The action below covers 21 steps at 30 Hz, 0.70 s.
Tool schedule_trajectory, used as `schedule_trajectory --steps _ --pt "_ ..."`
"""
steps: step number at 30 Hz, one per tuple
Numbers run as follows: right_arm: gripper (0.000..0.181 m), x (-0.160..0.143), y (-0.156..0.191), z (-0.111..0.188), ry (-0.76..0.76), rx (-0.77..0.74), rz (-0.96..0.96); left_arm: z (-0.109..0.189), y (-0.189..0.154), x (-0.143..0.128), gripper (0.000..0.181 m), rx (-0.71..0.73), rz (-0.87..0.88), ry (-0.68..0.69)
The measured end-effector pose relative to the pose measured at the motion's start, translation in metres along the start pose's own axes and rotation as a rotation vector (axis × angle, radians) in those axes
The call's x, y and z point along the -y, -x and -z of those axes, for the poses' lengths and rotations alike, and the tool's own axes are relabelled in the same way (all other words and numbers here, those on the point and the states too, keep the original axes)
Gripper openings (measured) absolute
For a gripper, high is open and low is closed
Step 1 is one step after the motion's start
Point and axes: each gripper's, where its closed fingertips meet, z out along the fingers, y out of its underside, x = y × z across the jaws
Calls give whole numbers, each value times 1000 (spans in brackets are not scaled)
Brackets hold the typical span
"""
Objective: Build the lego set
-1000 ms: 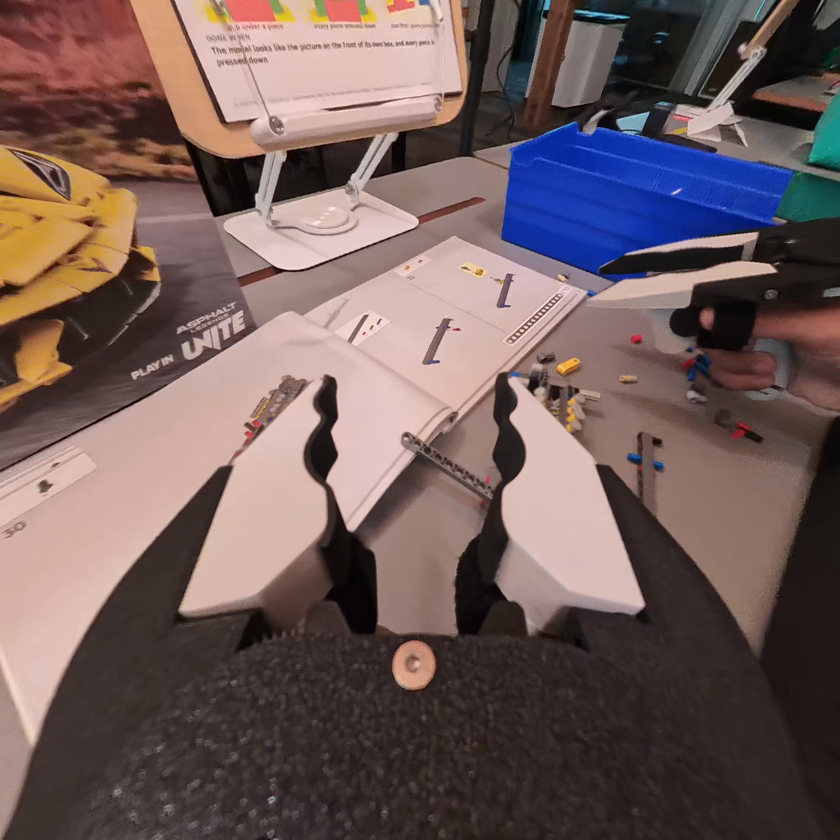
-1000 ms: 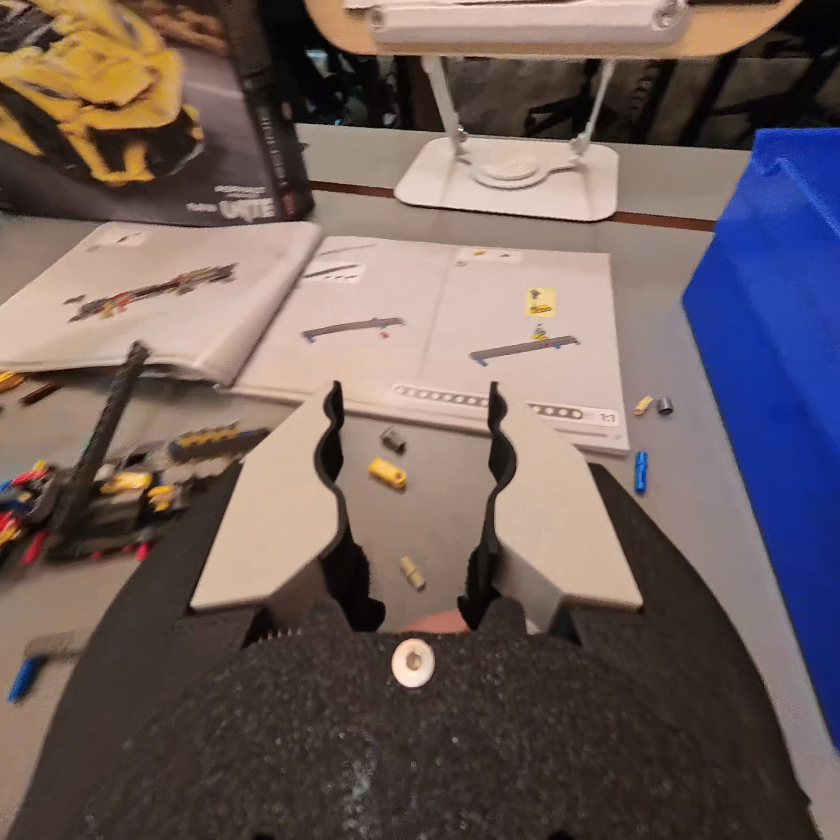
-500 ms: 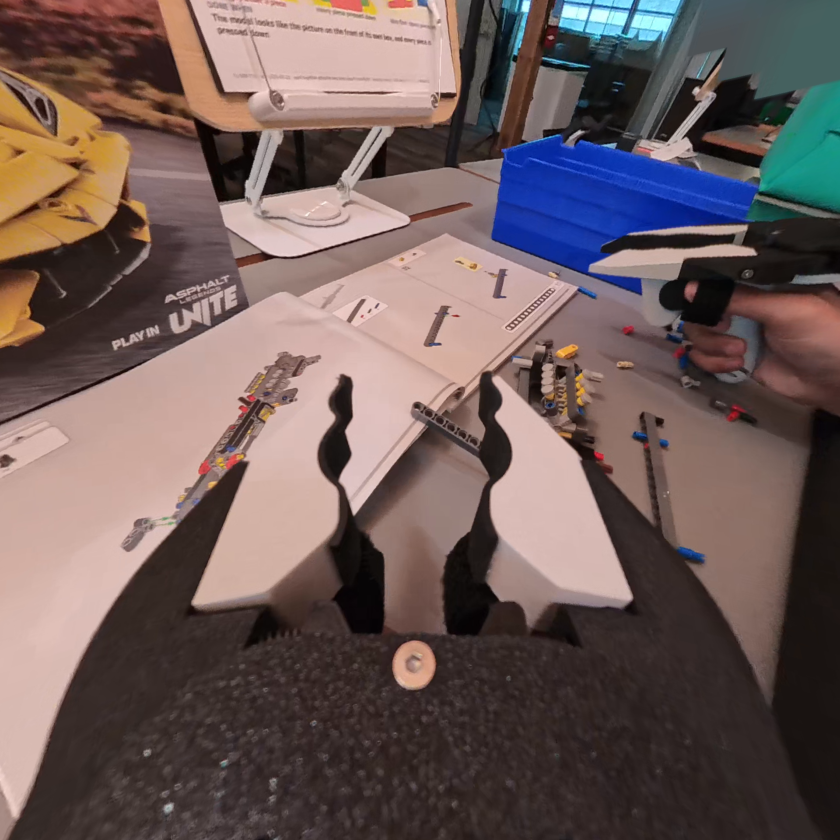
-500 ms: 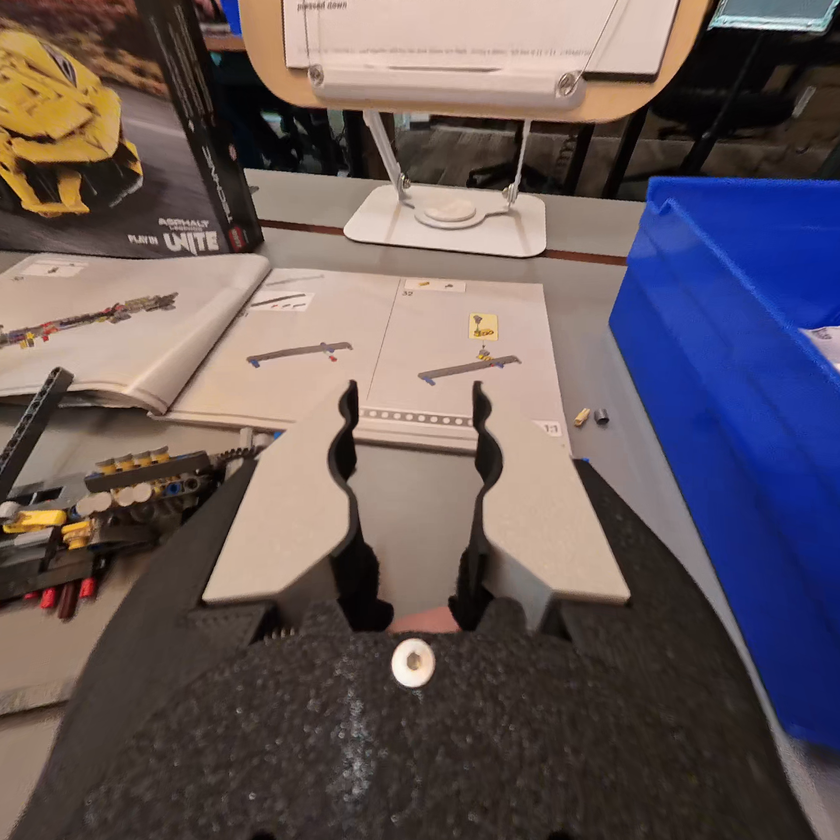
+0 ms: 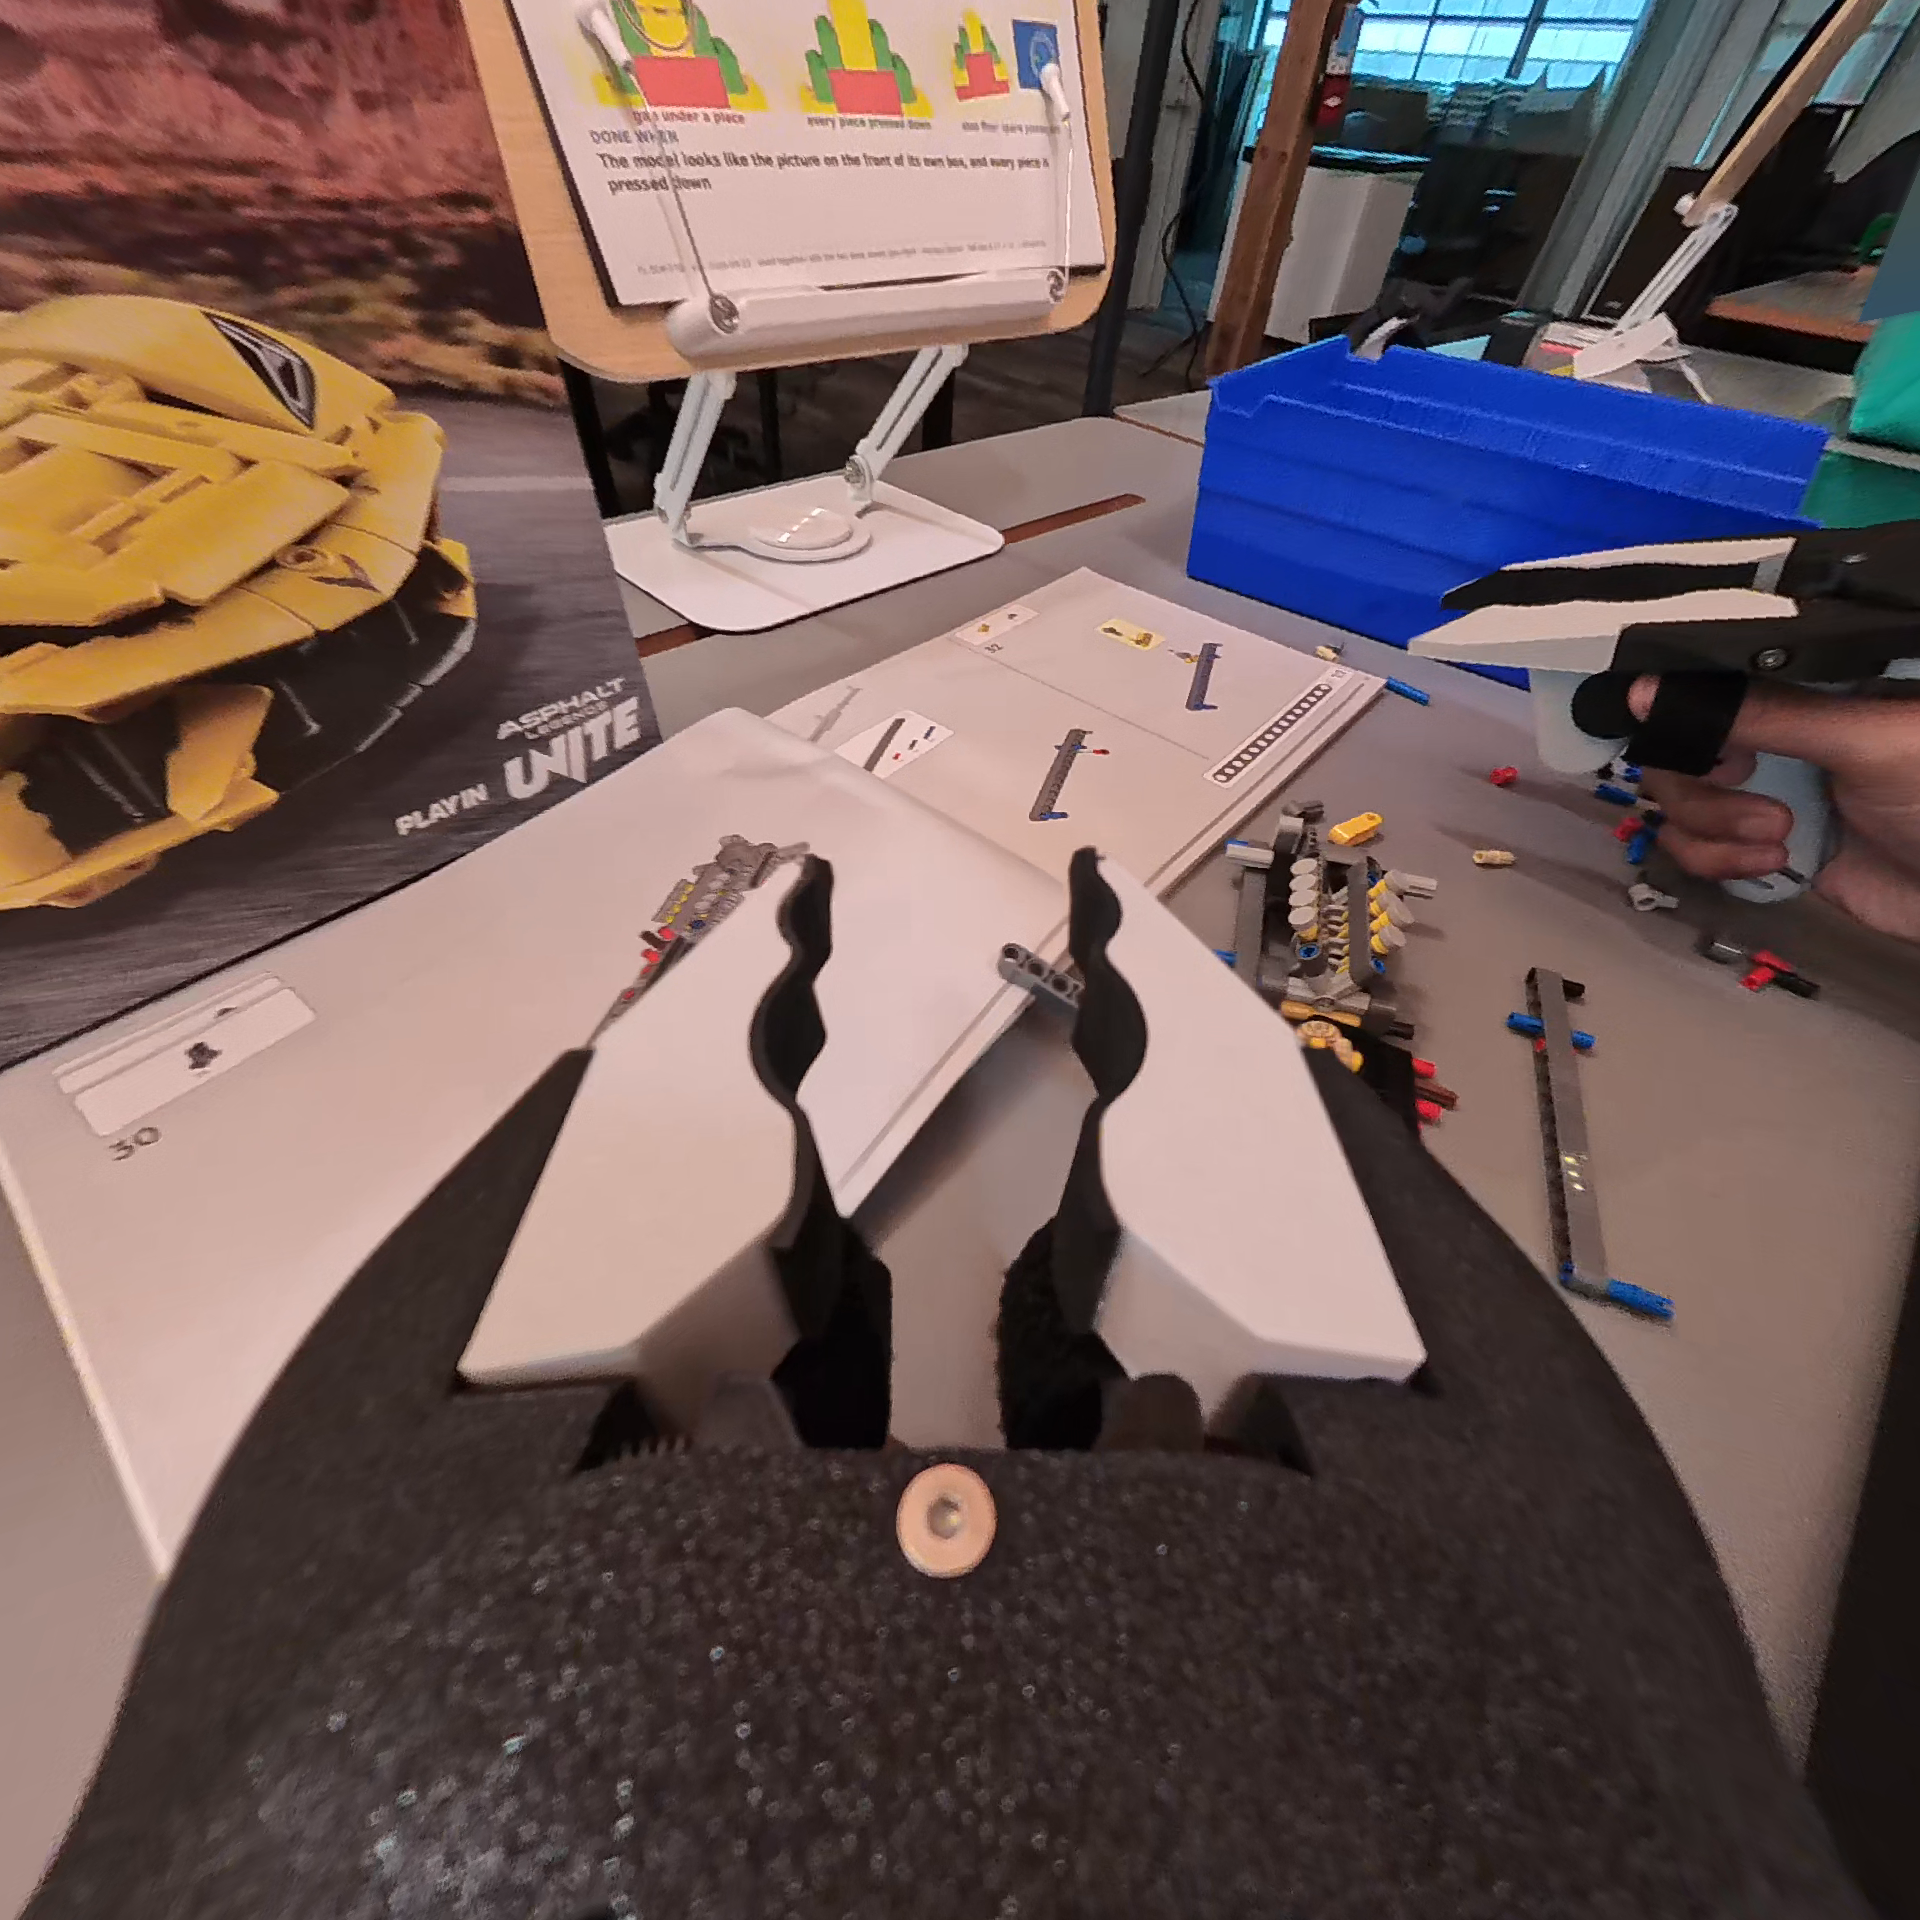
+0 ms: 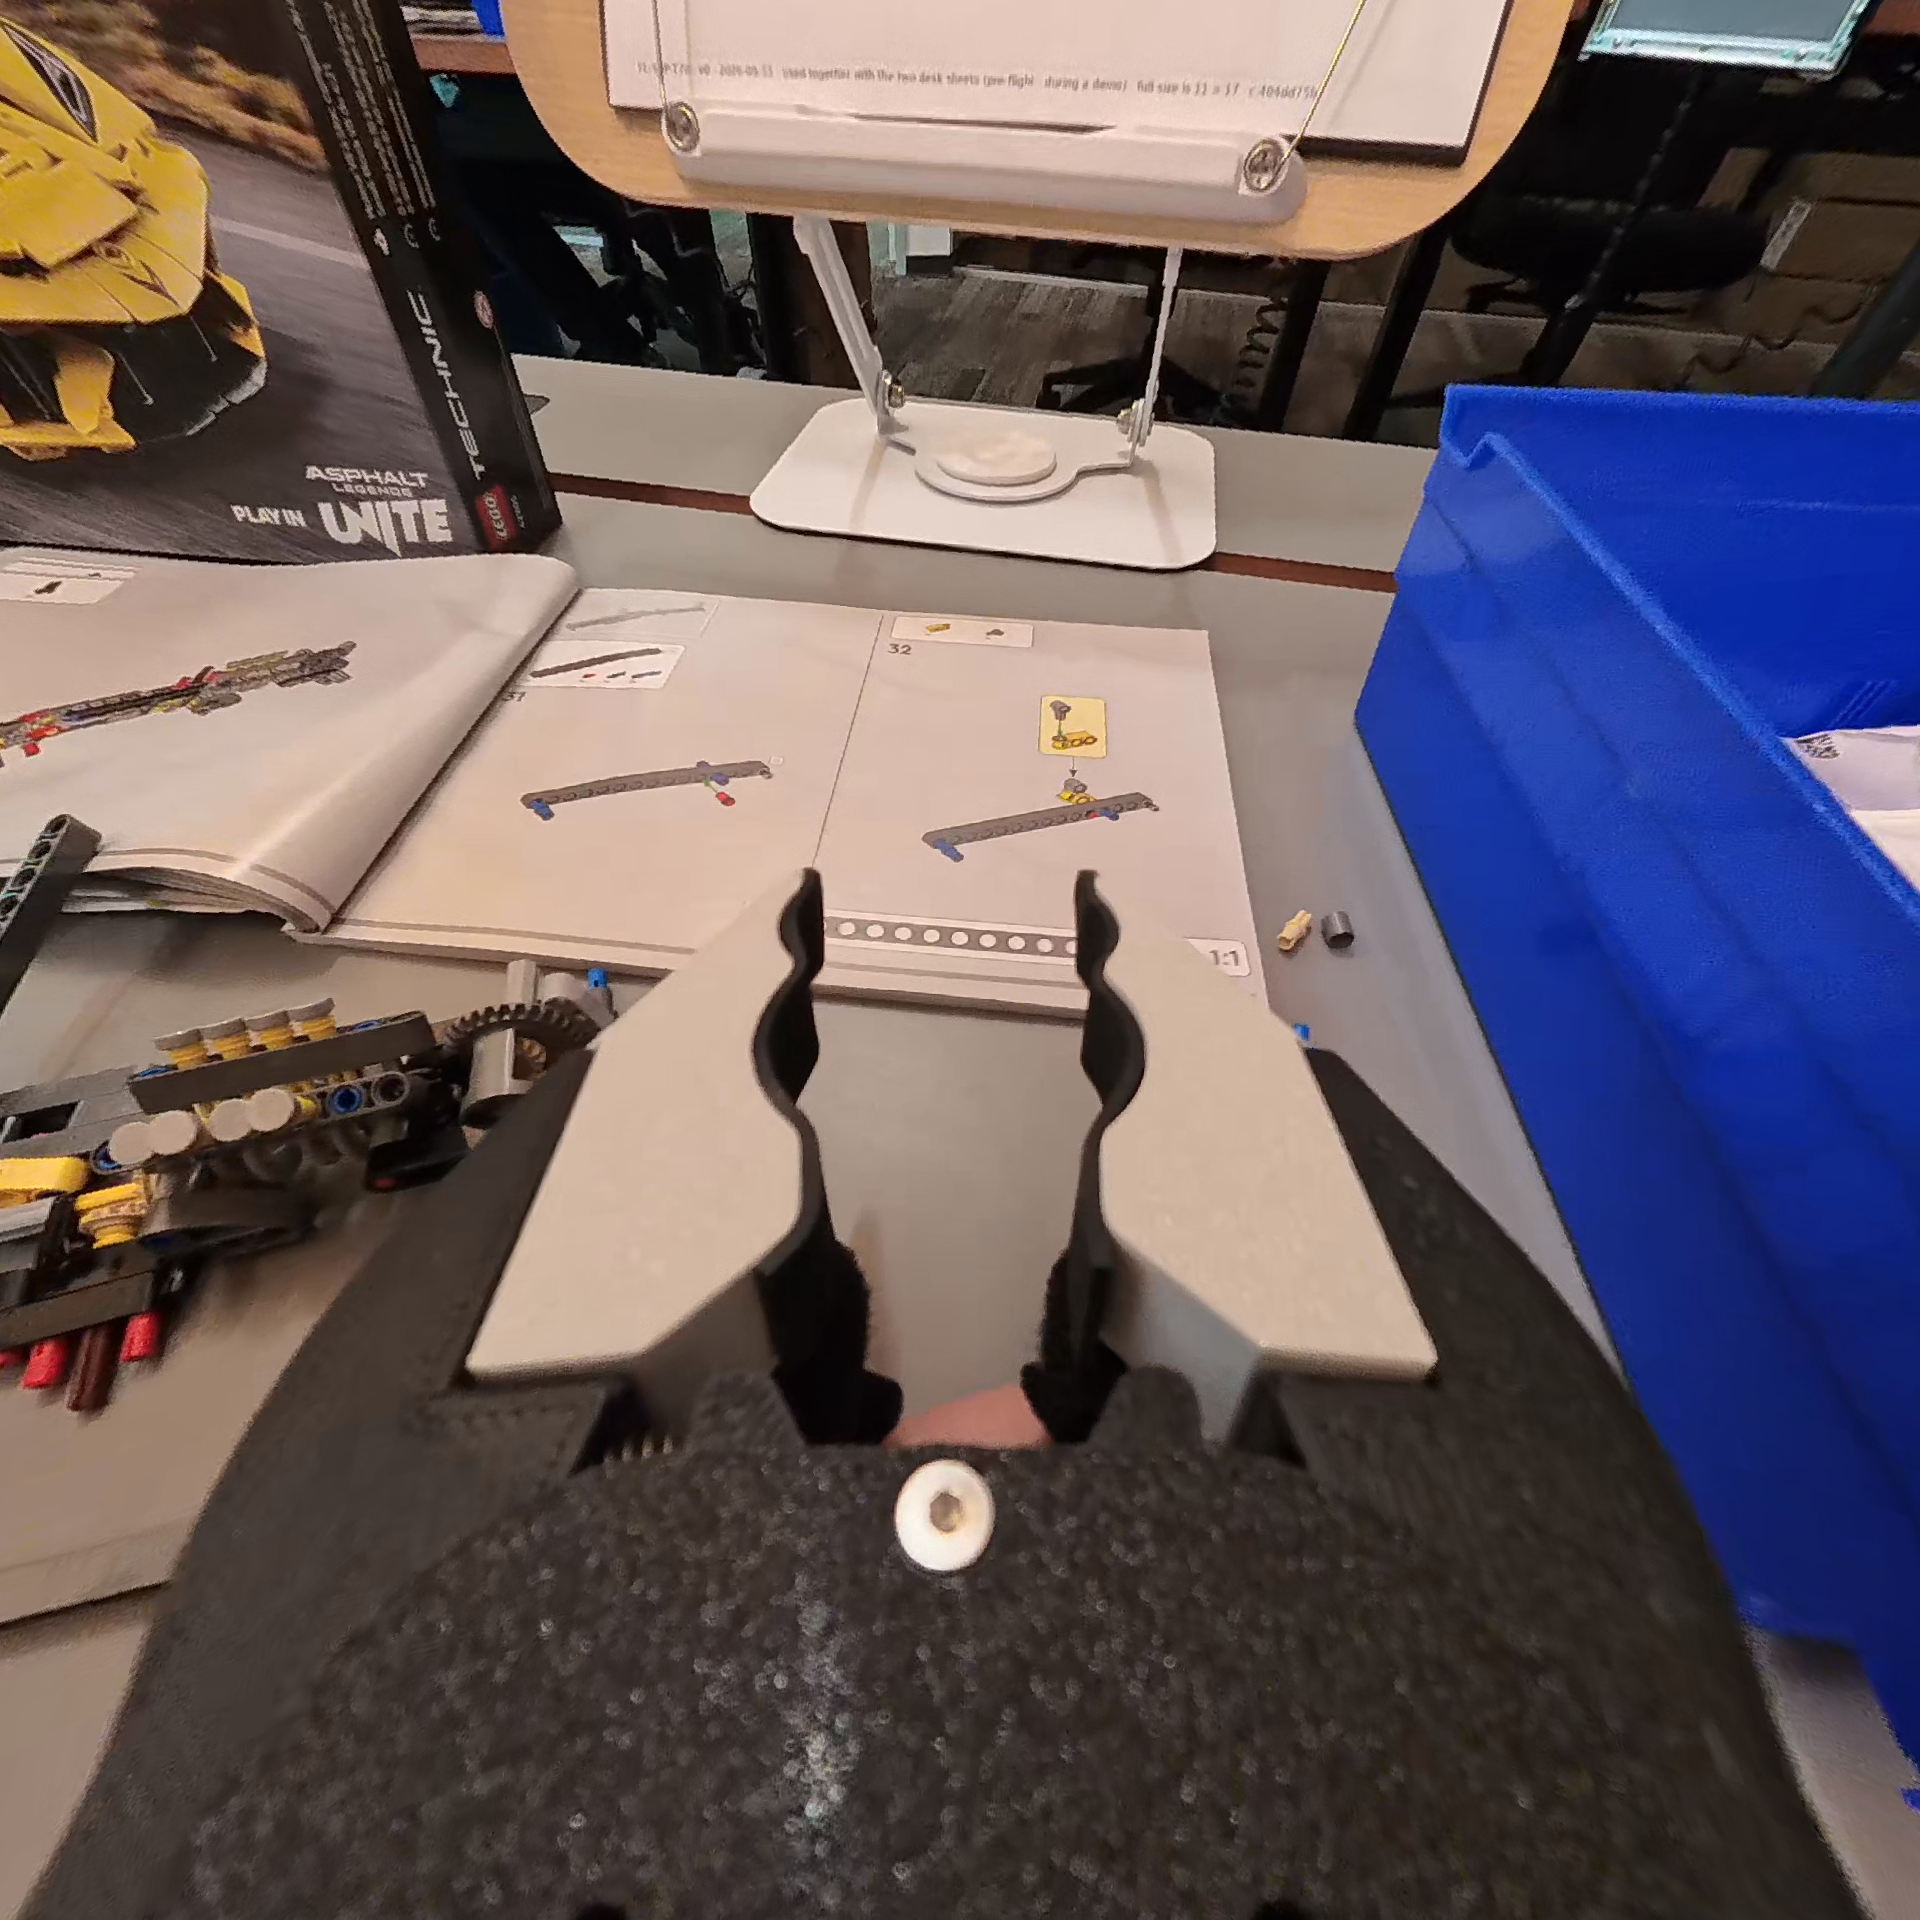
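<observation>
Both grippers, left gripper [image 5: 945, 883] and right gripper [image 6: 945, 894], hang parted and empty above the open instruction booklet [image 6: 727, 748]; the half-built lego assembly [image 6: 239, 1122] lies just left of right's fingers.

Upper centre of my left view: wooden document stand [image 5: 821, 312] on white base. Right: blue bin [image 5: 1455, 499]. Below: grey table [image 5: 1714, 1143].

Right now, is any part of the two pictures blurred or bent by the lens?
Left wrist view: the instruction booklet near the left edge is soft, and the wide lens tilts the document stand. Right wrist view: the partly built lego assembly smears toward the left edge; the blue bin bulges outward.
</observation>
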Motion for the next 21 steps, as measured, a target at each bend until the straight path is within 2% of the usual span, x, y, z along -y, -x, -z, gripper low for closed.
schedule_trajectory --steps 5,9,14,16,18,21 --pt "44 1 -4 0 2 -24 21 8 9 4 42 22 22 -11" --pt "43 3 -11 0 -6 -21 -34 13 16 11 38 20 72 -44" --pt "42 -4 -3 1 33 3 -10 19 32 14 37 66 72 -52" --pt "43 -12 7 -2 97 59 -4 22 39 16 37 102 48 -56" --pt "44 -20 25 -1 201 197 -23 25 44 17 35 126 36 -65" --pt "47 -11 24 6 253 282 -40 27 47 18 35 129 46 -70"
